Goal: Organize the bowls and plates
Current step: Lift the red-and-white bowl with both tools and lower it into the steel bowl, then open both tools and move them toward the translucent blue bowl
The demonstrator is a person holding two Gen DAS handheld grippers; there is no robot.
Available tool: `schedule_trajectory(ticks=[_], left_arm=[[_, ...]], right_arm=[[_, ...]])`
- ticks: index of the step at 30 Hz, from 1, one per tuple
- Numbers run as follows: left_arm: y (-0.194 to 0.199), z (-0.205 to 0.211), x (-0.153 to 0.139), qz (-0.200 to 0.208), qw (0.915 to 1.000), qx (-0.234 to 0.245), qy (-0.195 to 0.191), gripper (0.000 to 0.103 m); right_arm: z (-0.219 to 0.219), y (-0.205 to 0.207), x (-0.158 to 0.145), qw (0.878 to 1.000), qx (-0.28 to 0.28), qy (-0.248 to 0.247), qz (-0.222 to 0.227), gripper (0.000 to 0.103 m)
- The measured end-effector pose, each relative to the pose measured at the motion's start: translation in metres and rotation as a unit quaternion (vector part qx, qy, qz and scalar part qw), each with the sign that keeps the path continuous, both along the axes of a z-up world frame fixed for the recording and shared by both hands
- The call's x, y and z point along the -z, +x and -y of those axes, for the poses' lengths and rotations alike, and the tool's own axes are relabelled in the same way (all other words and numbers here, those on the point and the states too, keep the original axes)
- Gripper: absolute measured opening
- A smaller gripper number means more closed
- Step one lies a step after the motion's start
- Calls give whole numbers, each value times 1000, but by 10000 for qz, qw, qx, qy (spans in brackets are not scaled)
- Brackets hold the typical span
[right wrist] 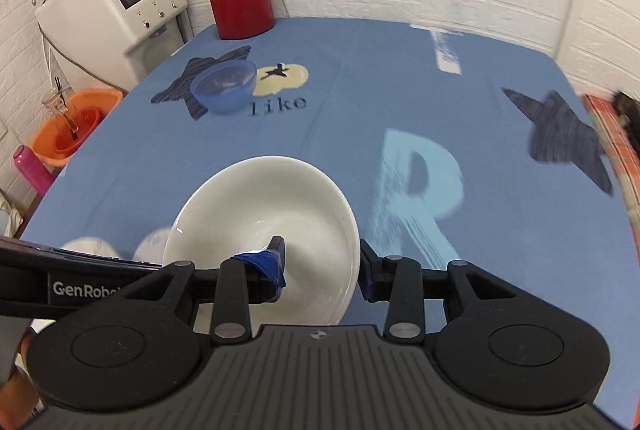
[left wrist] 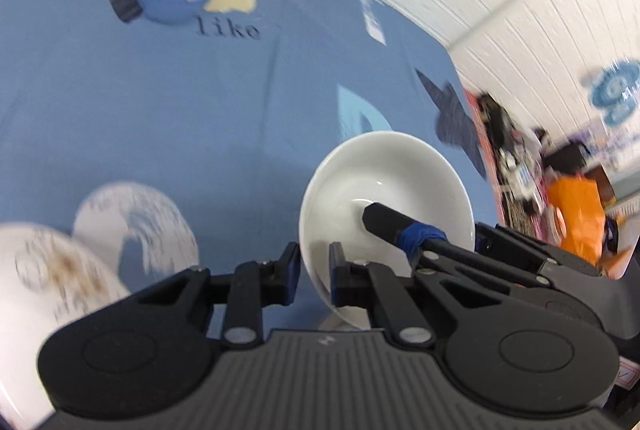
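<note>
Both grippers hold one white bowl point(right wrist: 264, 226) above the table's near edge: left gripper point(left wrist: 314, 272) and right gripper point(right wrist: 322, 262) each straddle its rim, apparently clamped. Likely mid-transfer; next, one releases before carrying toward the blue bowl point(right wrist: 224, 86).

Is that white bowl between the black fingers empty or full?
Empty. The round white ceramic bowl shows only a bare glossy inside in both views; just a finger of a hand-held gripper reaches into it.
</note>
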State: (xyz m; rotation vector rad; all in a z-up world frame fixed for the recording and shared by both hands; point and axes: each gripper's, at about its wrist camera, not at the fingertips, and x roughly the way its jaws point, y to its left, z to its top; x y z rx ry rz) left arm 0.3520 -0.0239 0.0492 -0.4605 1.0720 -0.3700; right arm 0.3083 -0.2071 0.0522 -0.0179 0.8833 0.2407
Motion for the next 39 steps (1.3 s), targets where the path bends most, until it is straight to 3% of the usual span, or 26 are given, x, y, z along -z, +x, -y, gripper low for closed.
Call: schedule_trajectory(ticks=[7,14,17,22,26,33,39], left_arm=[[-58,26,22,-166,9979,554,289,1],[-70,39,43,-168,9949,754,655,2],[-64,42,41,-106,9940,803,737,8],[-62,35,23,142,9938,945,564,40],[-67,25,5,336,9926,1049,506,44],[-53,-27,-8,551,9945,691,555,47],[-22,-62,-1,414,9972,286,547,48]], right_arm=[[20,-60,31,9989,331,171,-271,22],[23,-73,60,9983,385,137,-406,23],[27,-74,56,9988,411,70,-262,23],[38,-72,39,9986,481,219,26,23],[47,-69,31,9975,593,343,176,23],[92,-75,34,9915,1114,659,114,23],[149,-90,37,9744,1897,1199,154,23]])
